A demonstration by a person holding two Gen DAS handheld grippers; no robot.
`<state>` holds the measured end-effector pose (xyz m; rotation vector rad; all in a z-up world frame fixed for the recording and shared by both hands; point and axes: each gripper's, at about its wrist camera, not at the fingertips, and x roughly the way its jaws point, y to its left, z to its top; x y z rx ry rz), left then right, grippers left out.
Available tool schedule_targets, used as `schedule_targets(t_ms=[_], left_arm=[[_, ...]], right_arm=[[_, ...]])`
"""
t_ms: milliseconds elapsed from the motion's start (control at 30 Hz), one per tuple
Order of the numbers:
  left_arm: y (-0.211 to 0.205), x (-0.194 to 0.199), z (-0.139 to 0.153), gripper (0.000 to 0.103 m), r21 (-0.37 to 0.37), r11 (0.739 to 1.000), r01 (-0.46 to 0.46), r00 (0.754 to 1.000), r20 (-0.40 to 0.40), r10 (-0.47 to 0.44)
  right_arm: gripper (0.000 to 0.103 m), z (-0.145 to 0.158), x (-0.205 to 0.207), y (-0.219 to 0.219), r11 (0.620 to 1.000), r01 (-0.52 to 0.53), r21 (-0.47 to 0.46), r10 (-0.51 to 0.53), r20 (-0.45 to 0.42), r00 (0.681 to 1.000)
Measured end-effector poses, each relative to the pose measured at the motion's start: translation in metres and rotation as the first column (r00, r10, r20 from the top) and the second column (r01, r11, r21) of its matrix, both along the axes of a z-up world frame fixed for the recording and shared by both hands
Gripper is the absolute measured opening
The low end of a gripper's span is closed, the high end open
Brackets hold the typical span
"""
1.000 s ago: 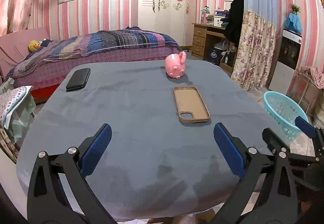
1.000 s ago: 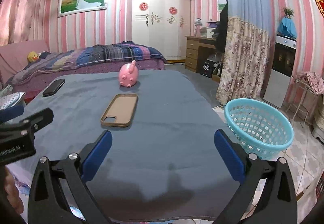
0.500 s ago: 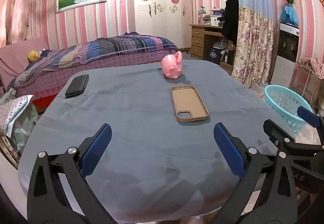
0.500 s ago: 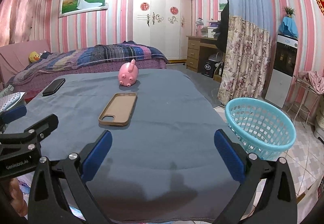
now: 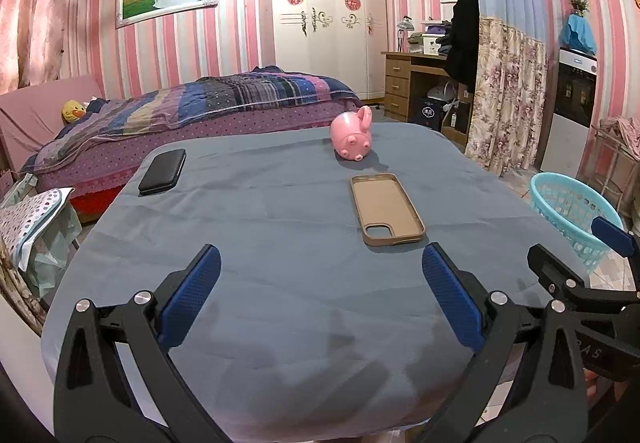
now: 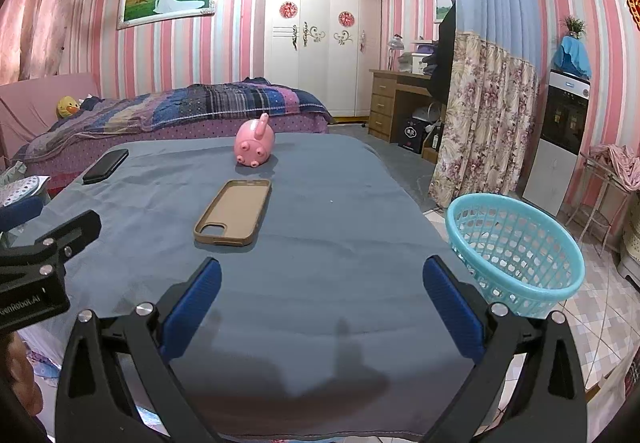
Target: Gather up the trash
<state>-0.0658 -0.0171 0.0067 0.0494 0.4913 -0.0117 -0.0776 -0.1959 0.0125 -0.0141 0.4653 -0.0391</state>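
Both grippers have edged back and up a little since a second ago, so more of the near table edge shows, while everything on the cloth lies where it lay. Nearest, the left gripper [image 5: 320, 287] hangs over the near edge of the table with its blue-padded fingers [image 5: 192, 299] spread wide apart and nothing between them. The right gripper [image 6: 322, 297] hangs beside it, to its right, its own blue pads equally far apart and empty; each tool shows at the edge of the other's view.

Under them spreads the grey-blue cloth-covered table [image 5: 280, 283], bare along its near part. Farther on, right of centre, a tan soft phone case [image 5: 387, 209] lies flat with its hollow side up and its camera cut-out toward the grippers. Just beyond it sits a small pink plastic pig figure [image 5: 353, 137], apart from the case. At the far left edge of the cloth lies a black rectangular phone [image 5: 163, 171], well apart from both.

Off the table's right side, on the tiled floor, stands a round turquoise plastic mesh basket [image 6: 516, 255]; whether anything lies inside cannot be told.

Beyond the table is a bed with a striped purple and blue quilt [image 5: 208, 103], then a white wardrobe [image 5: 324, 23] against the pink striped wall.
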Motion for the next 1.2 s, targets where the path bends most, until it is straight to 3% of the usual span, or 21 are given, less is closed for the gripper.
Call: schedule_targets(t_ms=[1200], left_arm=[[0.0033,-0.0032,0.0031,0.097,0.005,1.000,-0.001,1.000,0.008,0.001]], right_arm=[[0.098,0.0012,-0.0001,-0.0007,1.000,0.001,0.002,-0.001,-0.001,1.000]])
